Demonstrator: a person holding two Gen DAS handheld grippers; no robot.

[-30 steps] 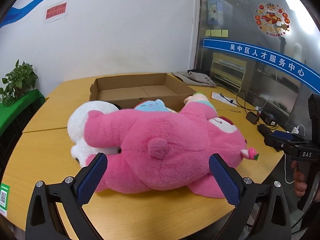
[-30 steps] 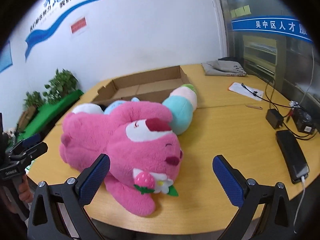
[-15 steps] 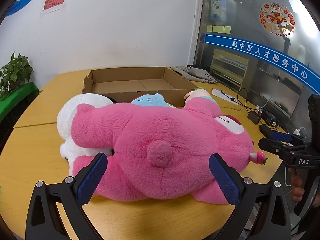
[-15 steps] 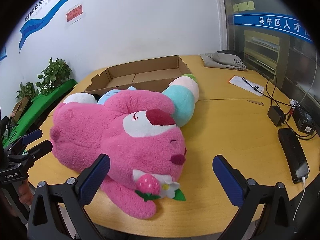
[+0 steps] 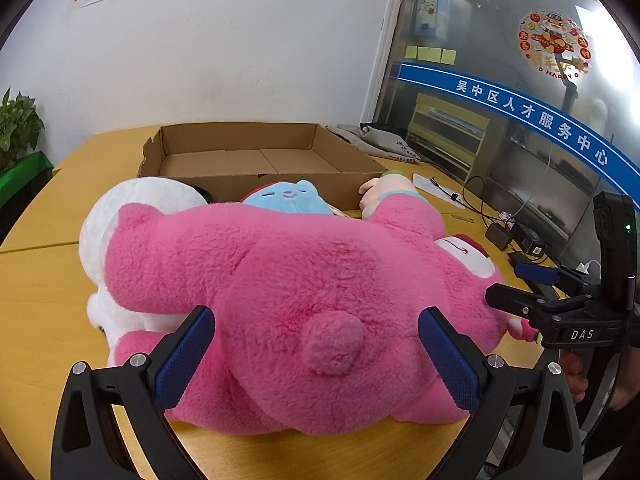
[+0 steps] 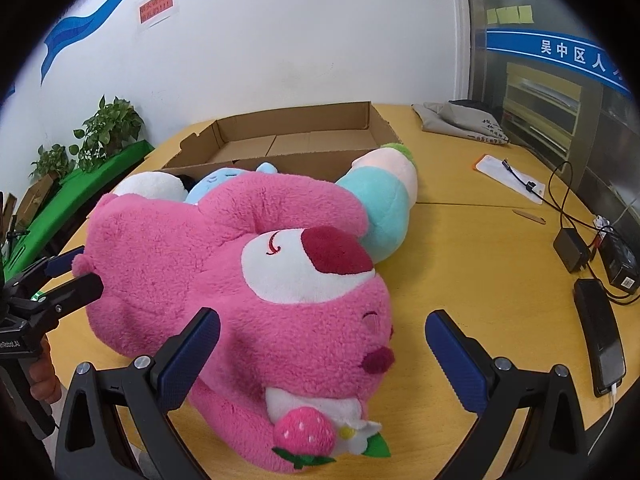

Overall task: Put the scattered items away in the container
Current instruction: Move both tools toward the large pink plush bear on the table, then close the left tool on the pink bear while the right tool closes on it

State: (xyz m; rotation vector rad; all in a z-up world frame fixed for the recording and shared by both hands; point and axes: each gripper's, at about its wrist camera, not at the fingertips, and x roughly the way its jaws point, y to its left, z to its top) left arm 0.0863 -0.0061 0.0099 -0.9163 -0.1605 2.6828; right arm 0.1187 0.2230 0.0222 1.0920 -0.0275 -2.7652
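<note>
A big pink plush bear point(image 5: 288, 288) point(image 6: 248, 280) lies on its side on the yellow table, head toward the right gripper, with a strawberry point(image 6: 304, 432) at its neck. My left gripper point(image 5: 316, 356) is open, its blue pads either side of the bear's rump and tail. My right gripper point(image 6: 322, 354) is open around the bear's head. Behind the bear lie a white plush point(image 5: 140, 204), a small blue plush point(image 5: 286, 198) and a teal-and-peach plush point(image 6: 384, 196). The open cardboard box point(image 5: 256, 160) point(image 6: 288, 144) sits beyond them, with nothing visible inside.
A phone on a cable point(image 6: 600, 336), black chargers point(image 6: 570, 250) and a paper sheet point(image 6: 508, 176) lie at the table's right side. A grey cloth bag point(image 6: 460, 120) rests at the back right. Potted plants point(image 6: 100, 136) stand to the left. The table's front edge is near both grippers.
Both grippers have moved forward and closer to the pink bear, which now fills the space between their open fingers. The plush toys and box have not moved.
</note>
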